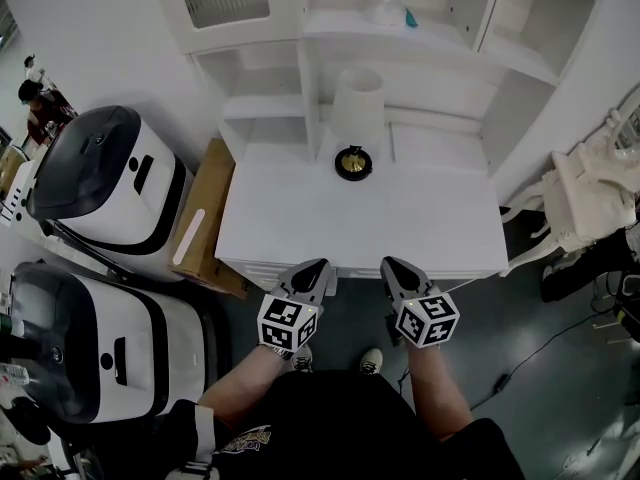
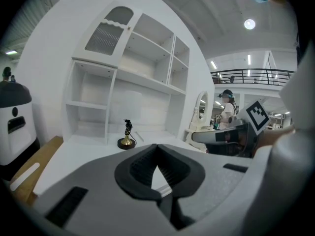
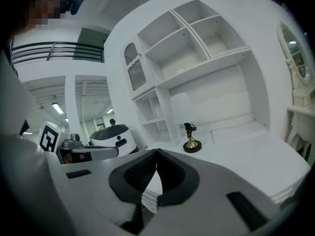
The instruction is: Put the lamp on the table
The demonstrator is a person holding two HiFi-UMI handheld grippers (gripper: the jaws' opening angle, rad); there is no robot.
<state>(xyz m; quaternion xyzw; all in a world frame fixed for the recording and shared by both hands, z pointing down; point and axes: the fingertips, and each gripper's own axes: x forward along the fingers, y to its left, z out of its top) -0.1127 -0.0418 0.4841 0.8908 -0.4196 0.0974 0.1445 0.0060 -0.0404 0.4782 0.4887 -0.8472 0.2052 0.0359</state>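
The lamp (image 1: pixel 356 118) stands upright at the back middle of the white table (image 1: pixel 300 218), just in front of the hutch shelves. It has a white shade and a black and gold base (image 1: pixel 353 163). In the left gripper view the lamp (image 2: pixel 127 137) stands far ahead and left of centre; in the right gripper view the lamp (image 3: pixel 189 137) stands ahead and a little right. My left gripper (image 1: pixel 318 267) and right gripper (image 1: pixel 392 265) hang side by side at the table's near edge, well short of the lamp. Both are shut with nothing in them, as the left gripper (image 2: pixel 157 146) and right gripper (image 3: pixel 157 151) show.
A white hutch with open shelves (image 1: pixel 400 38) rises behind the table. Two big white and black machines (image 1: pixel 110 173) (image 1: pixel 90 338) and a cardboard box (image 1: pixel 205 218) crowd the left side. Ornate white furniture (image 1: pixel 590 193) stands at the right. A person (image 2: pixel 227 109) stands far off.
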